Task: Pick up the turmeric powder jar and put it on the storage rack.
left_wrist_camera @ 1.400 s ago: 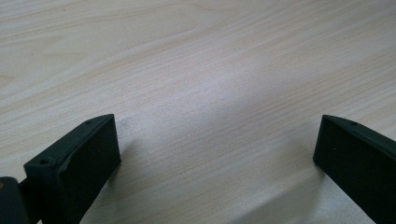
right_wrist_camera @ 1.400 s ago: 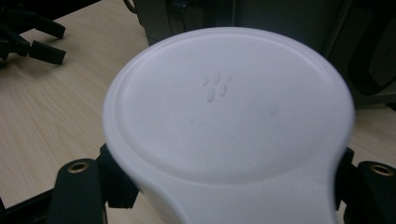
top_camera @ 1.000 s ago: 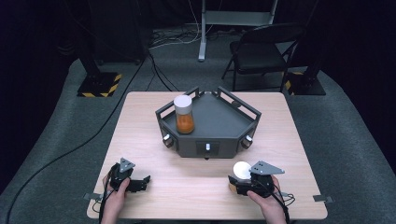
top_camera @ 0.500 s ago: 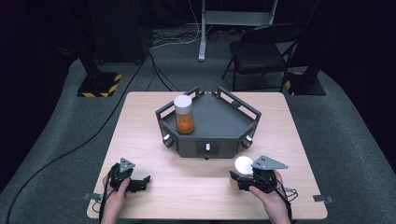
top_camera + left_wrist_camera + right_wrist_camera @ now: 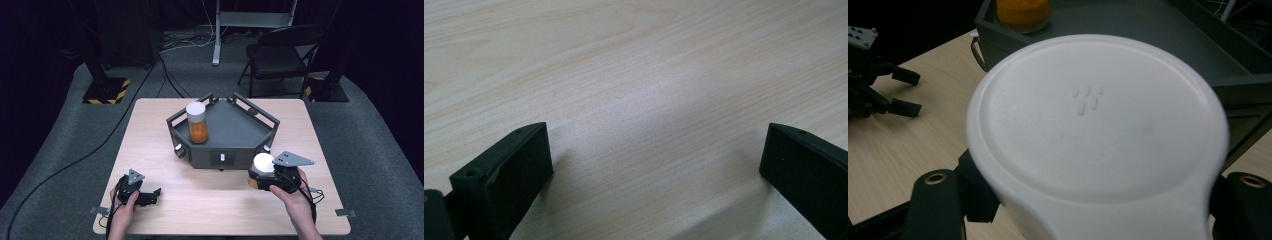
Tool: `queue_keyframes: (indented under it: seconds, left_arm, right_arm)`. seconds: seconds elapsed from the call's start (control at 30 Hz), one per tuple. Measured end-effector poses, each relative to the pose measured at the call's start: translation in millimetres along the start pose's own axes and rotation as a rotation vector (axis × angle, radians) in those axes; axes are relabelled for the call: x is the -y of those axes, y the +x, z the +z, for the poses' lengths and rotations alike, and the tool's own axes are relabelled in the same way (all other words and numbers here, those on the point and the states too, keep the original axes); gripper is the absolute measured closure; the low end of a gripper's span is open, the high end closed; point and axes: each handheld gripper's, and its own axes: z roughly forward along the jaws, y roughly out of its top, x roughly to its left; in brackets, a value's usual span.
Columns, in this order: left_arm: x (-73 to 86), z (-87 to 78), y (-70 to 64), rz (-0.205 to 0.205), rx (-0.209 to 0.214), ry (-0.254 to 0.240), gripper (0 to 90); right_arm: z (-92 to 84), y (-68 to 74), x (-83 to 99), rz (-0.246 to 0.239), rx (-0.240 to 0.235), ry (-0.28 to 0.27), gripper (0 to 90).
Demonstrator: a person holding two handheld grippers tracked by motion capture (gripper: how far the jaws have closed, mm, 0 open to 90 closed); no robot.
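My right gripper (image 5: 264,176) cam shows it clamped on a white-lidded jar (image 5: 1098,125), w/ raised lid dashes; left gripper (image 5: 150,196) jaws apart over table (image 5: 634,75).

high view: above, facing forward-down, far | left gripper view: close on counter (image 5: 649,75) | right gripper view: close on white lid (image 5: 1098,120), shares grey tray (image 5: 1148,30) with high view

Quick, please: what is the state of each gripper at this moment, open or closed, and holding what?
Left gripper: open, holding nothing, low over the table.
Right gripper: closed on a white-lidded jar, beside the grey tray.
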Motion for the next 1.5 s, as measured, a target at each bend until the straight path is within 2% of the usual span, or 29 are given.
queue_keyframes:
  seconds: [0.23,0.93,1.2,1.5]
  left_arm:
    - [-0.1,0.0,0.2,0.001,0.001,0.0,0.0]
    - [0.0,0.2,0.4,0.001,0.002,-0.001,0.0]
    - [-0.1,0.2,0.4,0.002,0.002,-0.001,0.0]
    - [-0.3,0.1,0.6,0.003,0.002,0.001,0.0]
  right_arm:
    - [-4.8,-3.1,-20.6,-0.017,0.006,-0.008,29.1]
    - [-13.3,-16.3,-74.5,0.008,0.008,-0.039,29.2]
    - [-8.1,-16.4,-92.0,0.005,0.013,-0.061,29.2]
    - [8.4,-16.4,-109.0,-0.007,0.035,-0.058,29.3]
